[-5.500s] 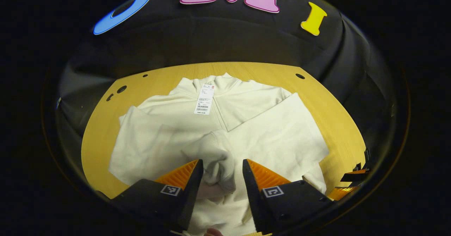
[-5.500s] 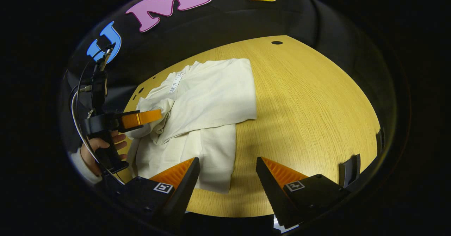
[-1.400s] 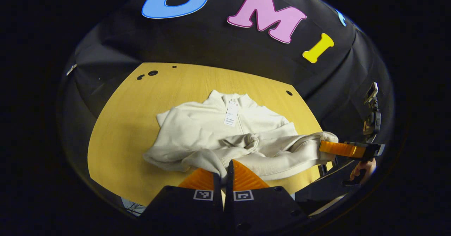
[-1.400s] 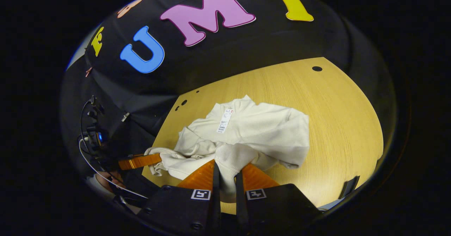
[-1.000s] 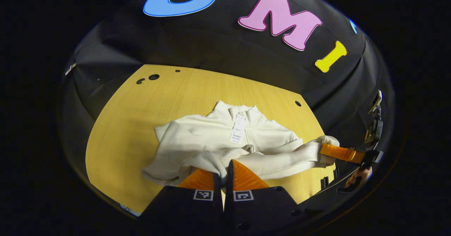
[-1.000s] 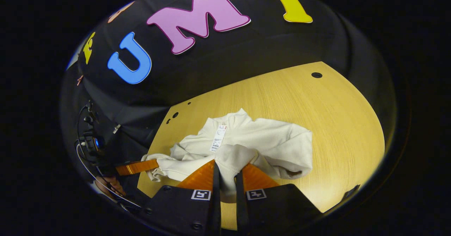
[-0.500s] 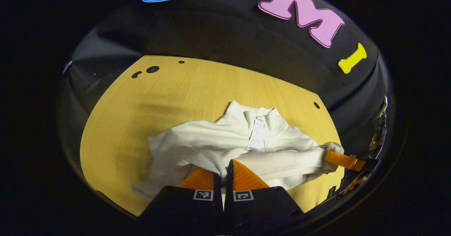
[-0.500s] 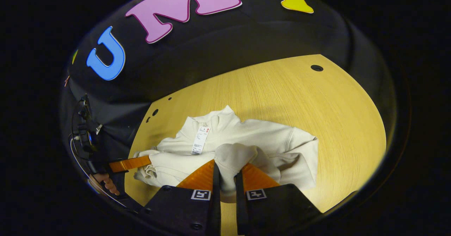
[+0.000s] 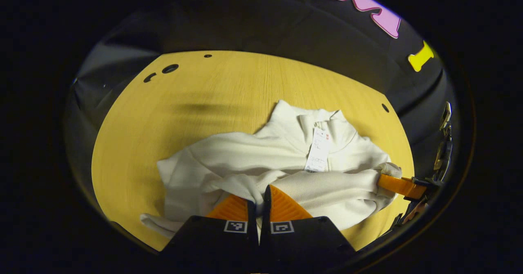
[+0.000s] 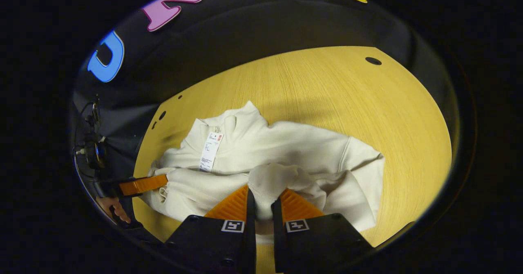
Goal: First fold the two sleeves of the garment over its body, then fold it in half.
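Note:
A cream zip-neck garment (image 9: 253,163) lies on the wooden table (image 9: 184,98), collar toward the far wall, a white paper tag (image 9: 318,154) hanging at its neck. Its lower hem is lifted and carried over the body toward the collar. My left gripper (image 9: 258,198) is shut on one hem corner; my right gripper (image 10: 261,202) is shut on the other. In the left gripper view the right gripper (image 9: 398,185) shows at the far right, pinching the hem. In the right gripper view the left gripper (image 10: 143,185) shows at the left, with a hand (image 10: 116,210) under it. The garment (image 10: 286,155) bunches between them.
Bare table (image 10: 347,98) stretches beyond the collar up to the black booth wall. Small round holes (image 9: 169,68) sit in the far left corner of the table, another hole (image 10: 373,61) at the far right. A cabled camera mount (image 10: 92,149) rises above the left gripper.
Both grippers, shut on the hem, have carried it forward and lower toward the collar. The garment now looms larger and the raised fold lies closer over the chest.

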